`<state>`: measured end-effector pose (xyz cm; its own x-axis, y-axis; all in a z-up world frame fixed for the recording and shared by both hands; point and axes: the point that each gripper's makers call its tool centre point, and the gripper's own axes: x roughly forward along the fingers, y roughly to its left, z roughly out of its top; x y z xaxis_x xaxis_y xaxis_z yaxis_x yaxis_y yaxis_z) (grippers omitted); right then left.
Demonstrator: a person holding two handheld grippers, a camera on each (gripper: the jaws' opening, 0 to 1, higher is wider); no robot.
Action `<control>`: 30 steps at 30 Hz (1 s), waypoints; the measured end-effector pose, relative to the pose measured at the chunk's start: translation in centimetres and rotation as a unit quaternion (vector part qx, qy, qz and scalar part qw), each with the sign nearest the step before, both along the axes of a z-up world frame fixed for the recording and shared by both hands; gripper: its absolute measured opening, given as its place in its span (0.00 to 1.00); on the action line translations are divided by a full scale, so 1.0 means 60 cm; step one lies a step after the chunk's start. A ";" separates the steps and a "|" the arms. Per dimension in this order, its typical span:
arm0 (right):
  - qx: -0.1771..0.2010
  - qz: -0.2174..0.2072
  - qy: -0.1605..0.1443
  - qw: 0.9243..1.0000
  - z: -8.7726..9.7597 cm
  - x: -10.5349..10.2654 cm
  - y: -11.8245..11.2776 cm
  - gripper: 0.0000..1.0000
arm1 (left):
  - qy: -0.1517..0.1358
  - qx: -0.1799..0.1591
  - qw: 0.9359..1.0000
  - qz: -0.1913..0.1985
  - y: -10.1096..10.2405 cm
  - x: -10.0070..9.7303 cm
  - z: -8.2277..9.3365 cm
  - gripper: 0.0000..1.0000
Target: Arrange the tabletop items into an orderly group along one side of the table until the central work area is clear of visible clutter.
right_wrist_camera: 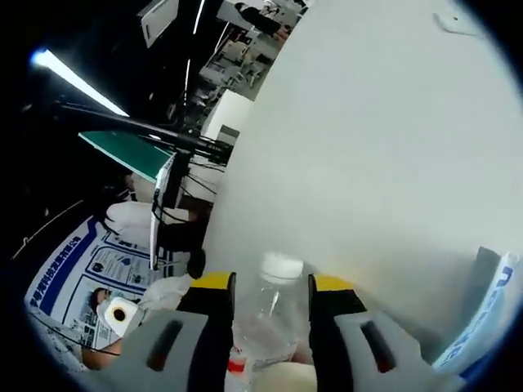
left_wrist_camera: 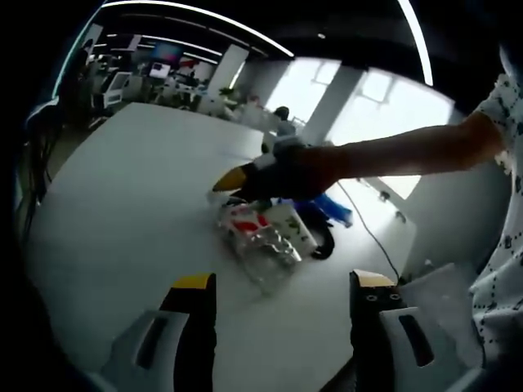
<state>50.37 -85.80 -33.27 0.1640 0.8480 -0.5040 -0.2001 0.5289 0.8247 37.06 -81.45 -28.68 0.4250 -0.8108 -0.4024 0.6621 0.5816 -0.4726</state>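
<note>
My left gripper point(left_wrist_camera: 282, 287) stands open low over the white table point(left_wrist_camera: 139, 204), with nothing between its yellow-tipped fingers. Ahead of it lies a clear plastic pack with red labels point(left_wrist_camera: 263, 233). Just behind that pack are a blue item point(left_wrist_camera: 331, 208) and a black looped cable point(left_wrist_camera: 324, 243). A person's arm reaches in from the right and holds my right gripper point(left_wrist_camera: 237, 178) over the pack. In the right gripper view, my right gripper point(right_wrist_camera: 272, 287) is shut on a clear bottle with a white cap point(right_wrist_camera: 278, 273), which stands upright between the jaws.
A blue-and-white packet point(right_wrist_camera: 490, 314) lies at the right edge of the right gripper view. The table point(right_wrist_camera: 376, 122) stretches away beyond the bottle. Monitors point(right_wrist_camera: 167, 192) and posters stand past its far edge. A pale sheet point(left_wrist_camera: 441, 294) lies near the table's right corner.
</note>
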 end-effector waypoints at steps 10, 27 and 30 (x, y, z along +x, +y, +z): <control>0.013 0.000 0.009 1.000 -0.006 0.012 0.006 0.28 | 0.004 -0.001 1.000 0.005 0.005 0.000 -0.006 0.62; 0.021 -0.011 0.022 0.999 -0.015 0.016 0.005 0.20 | 0.007 -0.003 1.000 0.007 0.002 0.007 -0.011 0.61; 0.022 -0.012 0.022 0.999 -0.010 0.008 0.010 0.20 | 0.007 -0.004 1.000 0.008 0.001 0.009 -0.012 0.61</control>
<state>50.85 -85.17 -33.88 0.1627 0.8654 -0.4740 -0.1508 0.4966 0.8548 37.62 -81.40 -29.42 0.4316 -0.8073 -0.4024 0.6458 0.5880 -0.4870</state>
